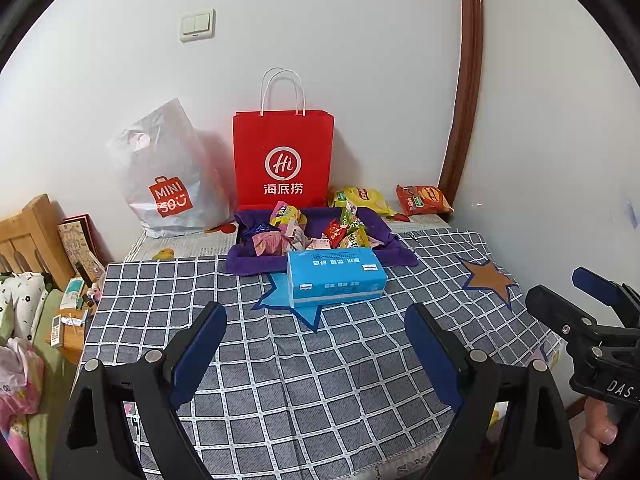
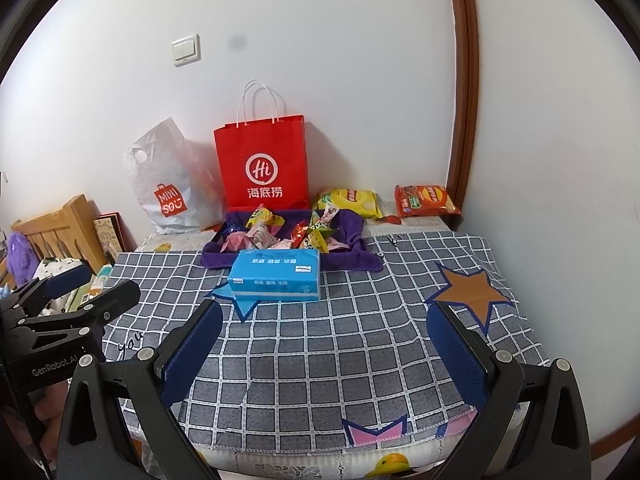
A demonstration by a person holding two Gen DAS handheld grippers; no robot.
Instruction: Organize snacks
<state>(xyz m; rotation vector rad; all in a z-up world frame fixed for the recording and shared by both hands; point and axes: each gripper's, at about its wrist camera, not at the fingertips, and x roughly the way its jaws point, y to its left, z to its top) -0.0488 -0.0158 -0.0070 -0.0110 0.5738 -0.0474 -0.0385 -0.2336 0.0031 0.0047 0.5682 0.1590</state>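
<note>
A purple cloth-lined tray (image 1: 384,232) (image 2: 352,228) holds several small snack packets (image 1: 340,232) (image 2: 312,232) near the back of the table. Beside it lie a yellow chip bag (image 1: 362,199) (image 2: 348,202) and an orange chip bag (image 1: 424,199) (image 2: 426,201). A blue tissue pack (image 1: 336,278) (image 2: 276,276) lies just in front of the tray. My left gripper (image 1: 316,318) hovers open over the near half of the checked cloth, empty. My right gripper (image 2: 324,320) is likewise open and empty. Each gripper shows at the edge of the other's view.
A red paper bag (image 1: 283,160) (image 2: 262,164) and a white plastic bag (image 1: 172,176) (image 2: 172,184) stand against the wall. The checked tablecloth (image 1: 304,380) (image 2: 320,360) covers the table. A wooden headboard (image 1: 32,236), bedding and small items crowd the left side. A person's hand (image 1: 600,436) holds the right gripper.
</note>
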